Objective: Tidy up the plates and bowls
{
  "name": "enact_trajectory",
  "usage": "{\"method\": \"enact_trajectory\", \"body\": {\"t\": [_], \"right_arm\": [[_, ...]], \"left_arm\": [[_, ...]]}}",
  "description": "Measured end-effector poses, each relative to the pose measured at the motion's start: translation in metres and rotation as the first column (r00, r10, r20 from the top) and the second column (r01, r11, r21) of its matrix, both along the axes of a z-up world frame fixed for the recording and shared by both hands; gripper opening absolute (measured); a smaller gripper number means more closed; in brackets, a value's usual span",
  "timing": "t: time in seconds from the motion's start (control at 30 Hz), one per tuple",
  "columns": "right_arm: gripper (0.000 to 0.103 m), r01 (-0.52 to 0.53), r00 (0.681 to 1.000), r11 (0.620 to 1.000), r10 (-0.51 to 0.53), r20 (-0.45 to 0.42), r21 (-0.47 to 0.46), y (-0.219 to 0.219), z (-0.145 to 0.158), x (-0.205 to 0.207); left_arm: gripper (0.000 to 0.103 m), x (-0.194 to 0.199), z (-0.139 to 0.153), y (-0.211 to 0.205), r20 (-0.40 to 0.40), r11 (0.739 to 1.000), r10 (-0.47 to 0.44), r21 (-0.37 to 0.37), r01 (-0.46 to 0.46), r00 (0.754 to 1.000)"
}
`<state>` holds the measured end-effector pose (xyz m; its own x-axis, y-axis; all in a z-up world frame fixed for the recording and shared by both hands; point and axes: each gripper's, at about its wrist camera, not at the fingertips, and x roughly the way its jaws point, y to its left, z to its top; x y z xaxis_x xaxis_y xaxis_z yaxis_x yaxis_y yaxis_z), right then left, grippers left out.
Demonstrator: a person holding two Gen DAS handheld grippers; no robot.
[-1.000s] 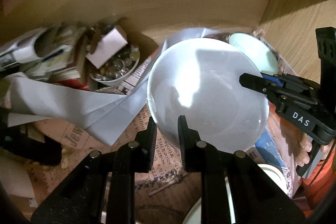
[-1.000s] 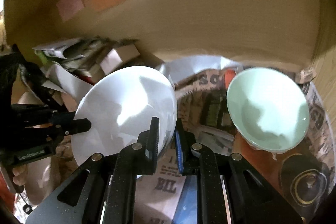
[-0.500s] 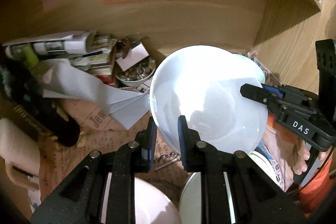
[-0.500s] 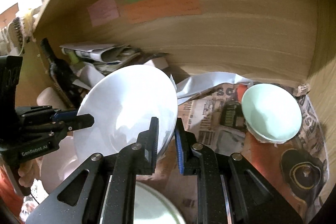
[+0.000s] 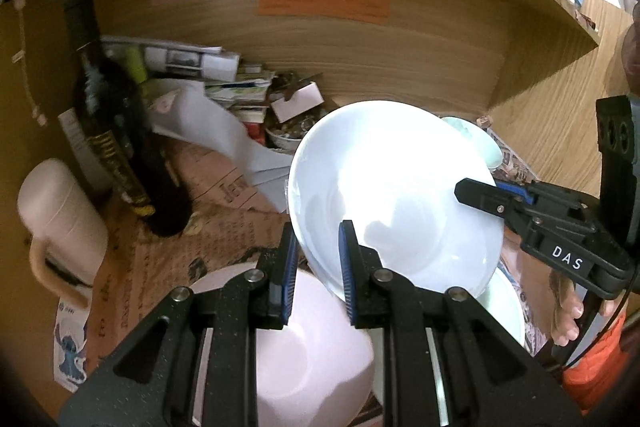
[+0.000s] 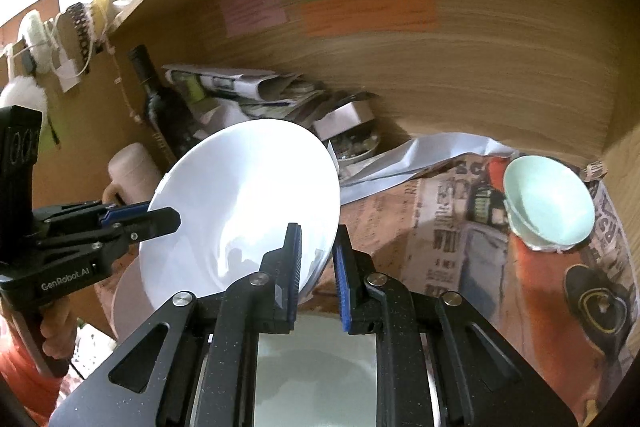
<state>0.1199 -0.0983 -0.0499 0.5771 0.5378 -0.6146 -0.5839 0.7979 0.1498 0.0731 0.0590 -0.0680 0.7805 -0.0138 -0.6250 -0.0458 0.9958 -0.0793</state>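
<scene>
Both grippers pulled back and up with the white bowl (image 5: 392, 195), so the shelf's notes show now. Left gripper (image 5: 318, 267) and right gripper (image 6: 316, 267) each pinch its rim, holding it tilted midair. Only the left view shows the pink bowl (image 5: 312, 355) underneath; the right view shows the green bowl (image 6: 548, 203) fully.

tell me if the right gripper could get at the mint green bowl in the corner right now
Probably not yet: the right gripper is shut on the white plate's rim, shared with the left gripper. The path across the newspaper to the mint green bowl looks free.
</scene>
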Motion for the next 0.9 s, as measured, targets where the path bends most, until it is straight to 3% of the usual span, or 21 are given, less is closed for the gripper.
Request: {"method": "enact_trajectory", "body": {"t": [0.47,0.9], "right_arm": [[0.015,-0.072,0.997,0.997,0.072,-0.025,-0.004,0.035,-0.015,-0.035],[0.015,-0.131,0.988,0.991,0.128,-0.091,-0.023,0.065,-0.038,-0.049]], "left_arm": [[0.020,-0.052,-0.013,0.033,0.023,0.996,0.086,-0.034,-0.086,0.996],[0.020,-0.079,-0.034,0.058,-0.012,0.987,0.153,-0.041,-0.153,0.988]]}}
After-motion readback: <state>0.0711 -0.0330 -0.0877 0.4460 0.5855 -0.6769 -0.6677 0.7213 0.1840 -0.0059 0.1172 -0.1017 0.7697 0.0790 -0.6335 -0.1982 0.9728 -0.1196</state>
